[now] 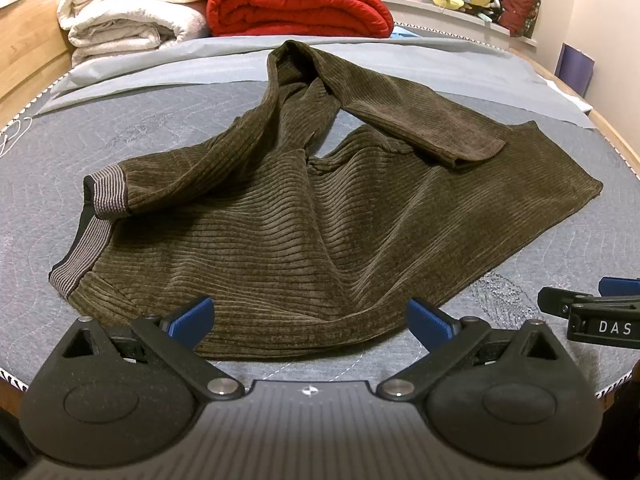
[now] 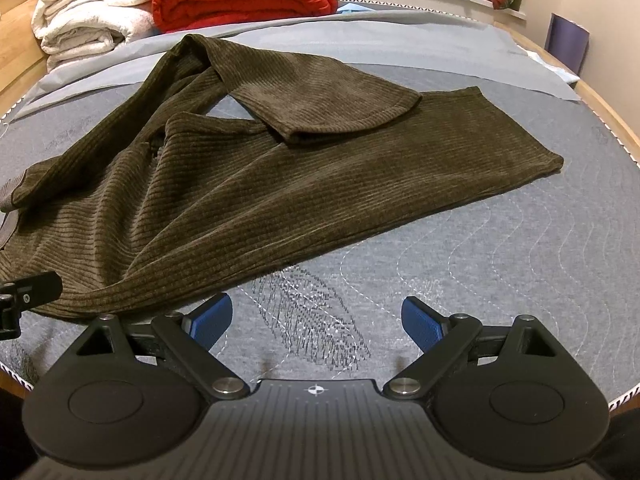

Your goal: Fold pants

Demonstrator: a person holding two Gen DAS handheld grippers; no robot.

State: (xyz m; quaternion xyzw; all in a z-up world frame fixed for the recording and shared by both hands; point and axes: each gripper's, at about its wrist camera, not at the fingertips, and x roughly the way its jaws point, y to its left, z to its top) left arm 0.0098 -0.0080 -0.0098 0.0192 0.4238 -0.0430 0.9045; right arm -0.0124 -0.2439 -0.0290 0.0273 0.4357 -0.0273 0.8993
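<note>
We have a pair of dark olive-brown, wide-ribbed corduroy pants (image 1: 304, 216) lying rumpled on the grey quilted bed (image 1: 120, 120), not yet folded. The striped grey waistband (image 1: 86, 236) sits at the left end, and the legs run off to the right, so the long axis lies roughly across our view. One leg is doubled back on itself, its hem (image 1: 472, 152) resting on top of the other leg near the far right.

Our left claw (image 1: 310, 322) is released, blue pads spread wide, with the near edge of the pants lying just ahead between them. Our right claw (image 2: 316, 320) is likewise released and hangs over bare quilt; the cloth lies ahead and to its left.

We judge the left claw nearer to the garment. The waistband falls to its side, the leg hems to the right claw's, so each would take its own end to straighten the pants first.
</note>
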